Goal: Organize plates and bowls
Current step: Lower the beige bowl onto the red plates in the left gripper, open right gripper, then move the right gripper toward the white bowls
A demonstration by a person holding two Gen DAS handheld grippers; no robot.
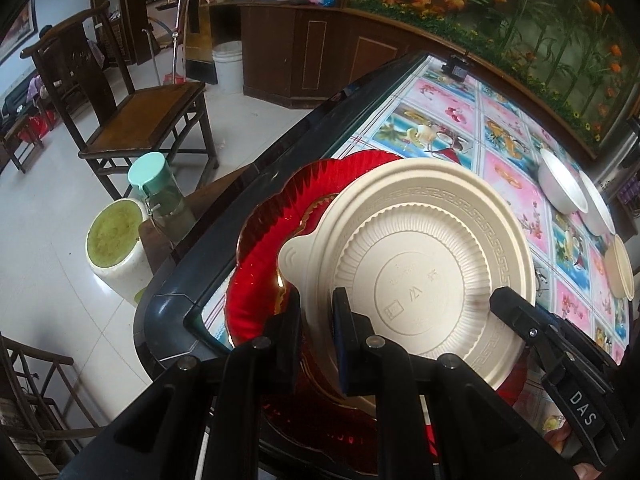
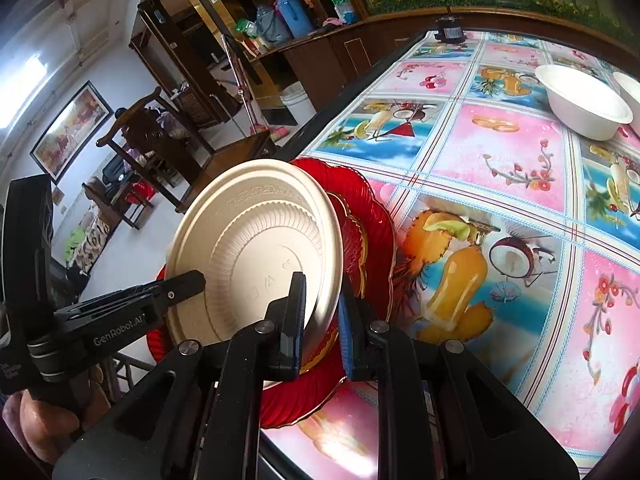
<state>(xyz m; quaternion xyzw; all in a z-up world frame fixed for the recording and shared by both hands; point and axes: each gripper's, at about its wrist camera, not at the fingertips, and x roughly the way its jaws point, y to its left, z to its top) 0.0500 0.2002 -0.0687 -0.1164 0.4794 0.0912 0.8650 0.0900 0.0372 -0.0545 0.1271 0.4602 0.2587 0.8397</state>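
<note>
A cream plastic plate (image 1: 420, 272) lies upside down over red scalloped plates (image 1: 272, 224) at the table's near left corner. My left gripper (image 1: 316, 312) is shut on the cream plate's near rim. My right gripper (image 2: 322, 312) grips the opposite rim of the same cream plate (image 2: 256, 252), above the red plates (image 2: 372, 208). The right gripper's finger shows in the left wrist view (image 1: 516, 312), and the left gripper's finger (image 2: 176, 288) shows in the right wrist view.
White bowls (image 2: 580, 100) and a cream plate (image 1: 620, 268) sit on the far right of the flowered tablecloth (image 2: 500, 168). A wooden chair (image 1: 132, 116), a stool and a green-lidded bottle (image 1: 160, 196) stand left of the table.
</note>
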